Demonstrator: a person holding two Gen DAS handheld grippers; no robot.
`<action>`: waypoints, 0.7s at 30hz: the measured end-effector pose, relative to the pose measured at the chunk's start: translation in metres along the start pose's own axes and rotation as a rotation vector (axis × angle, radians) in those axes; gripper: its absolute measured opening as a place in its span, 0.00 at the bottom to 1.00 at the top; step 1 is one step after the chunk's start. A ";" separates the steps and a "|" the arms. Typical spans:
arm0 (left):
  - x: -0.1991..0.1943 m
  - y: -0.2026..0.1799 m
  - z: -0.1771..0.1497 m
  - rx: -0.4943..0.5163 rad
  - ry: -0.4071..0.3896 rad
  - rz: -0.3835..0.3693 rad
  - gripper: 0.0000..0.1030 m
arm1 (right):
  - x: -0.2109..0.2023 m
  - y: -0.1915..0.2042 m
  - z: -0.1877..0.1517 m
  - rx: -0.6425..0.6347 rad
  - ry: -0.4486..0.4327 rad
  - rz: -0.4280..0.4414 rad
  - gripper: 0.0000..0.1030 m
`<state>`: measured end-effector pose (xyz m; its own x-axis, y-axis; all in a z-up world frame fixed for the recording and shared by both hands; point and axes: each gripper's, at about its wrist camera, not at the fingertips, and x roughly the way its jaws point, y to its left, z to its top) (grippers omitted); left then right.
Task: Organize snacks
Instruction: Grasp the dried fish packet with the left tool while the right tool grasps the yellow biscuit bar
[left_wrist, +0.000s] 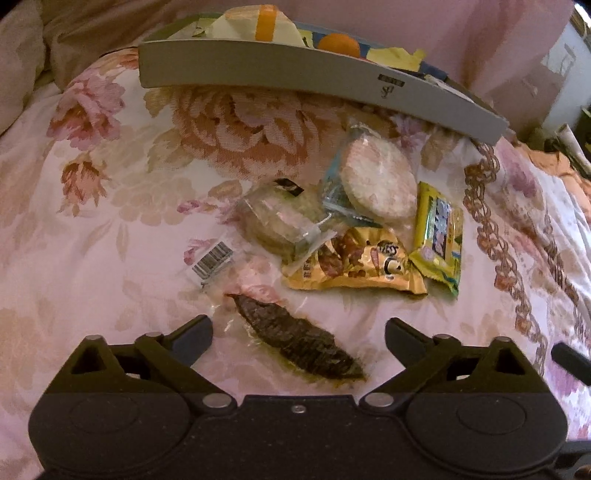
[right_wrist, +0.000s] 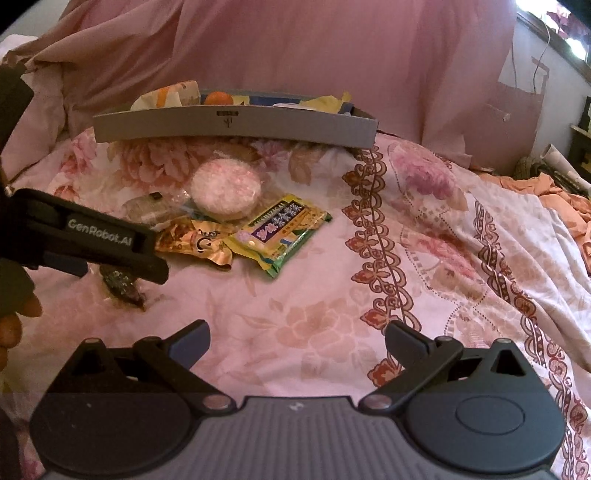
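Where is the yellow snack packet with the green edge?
In both views the yellow packet lies on the floral bedspread, at the right end of the snack pile, beside the orange packet, below the round rice cracker.

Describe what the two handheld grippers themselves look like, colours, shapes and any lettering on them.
Both are black plastic: the left gripper and the right gripper each have two round hinge housings, silver pivot pins, angled link arms and short fingers with blue-grey pads. The right gripper's body is ribbed grey at centre. Seen from the right wrist view, the left gripper's side carries white lettering reading GenRobot.AI.
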<state>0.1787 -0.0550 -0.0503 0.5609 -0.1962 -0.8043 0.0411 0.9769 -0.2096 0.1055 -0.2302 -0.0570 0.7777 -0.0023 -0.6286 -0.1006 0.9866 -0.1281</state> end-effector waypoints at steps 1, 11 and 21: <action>-0.001 0.001 0.000 0.006 0.004 -0.001 0.93 | 0.000 0.000 0.000 -0.001 0.001 0.000 1.00; -0.018 0.035 -0.003 0.020 0.021 -0.040 0.62 | 0.006 0.003 0.002 -0.002 0.000 0.004 1.00; -0.021 0.046 -0.004 -0.051 0.009 -0.074 0.64 | 0.043 -0.003 0.027 0.115 -0.021 0.073 1.00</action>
<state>0.1660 -0.0059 -0.0453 0.5502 -0.2684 -0.7907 0.0399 0.9543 -0.2962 0.1561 -0.2285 -0.0632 0.7838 0.0720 -0.6168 -0.0862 0.9963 0.0069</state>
